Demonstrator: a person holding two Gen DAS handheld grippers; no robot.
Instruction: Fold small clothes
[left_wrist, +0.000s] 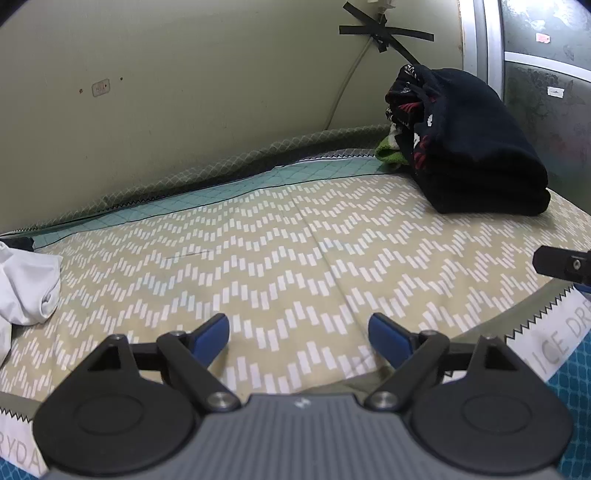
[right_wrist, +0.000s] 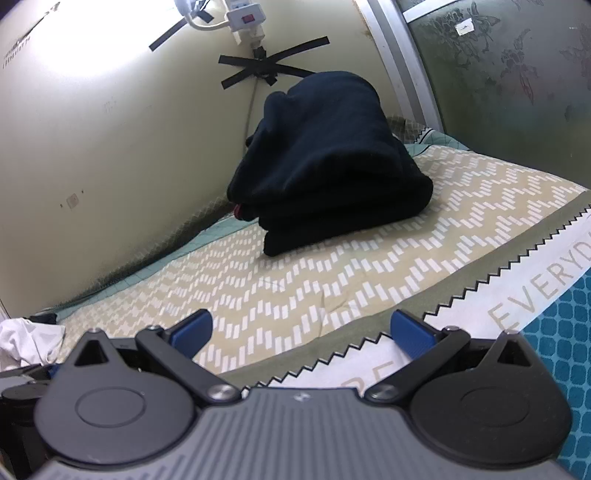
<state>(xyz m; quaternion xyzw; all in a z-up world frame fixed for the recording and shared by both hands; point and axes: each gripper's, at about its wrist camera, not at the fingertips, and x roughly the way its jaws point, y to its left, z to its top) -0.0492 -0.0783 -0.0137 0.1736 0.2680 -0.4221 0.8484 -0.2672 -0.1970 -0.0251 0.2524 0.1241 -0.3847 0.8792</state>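
The bedspread (left_wrist: 280, 258) is beige with white dashes in zigzag rows, edged teal at the back. A black folded stack (right_wrist: 332, 173) sits upper centre, showing red-and-white print at its left side. A white garment (left_wrist: 26, 284) lies far left. Both grippers carry blue pads (left_wrist: 214, 332).

Surface: bed (left_wrist: 295, 258) covered by a beige zigzag-patterned quilt with a teal quilted border.
Far right, by the wall: folded black garments (left_wrist: 476, 147), stacked.
Behind the stack: green cloth (left_wrist: 389, 153).
Left edge: crumpled white garment (left_wrist: 26, 284).
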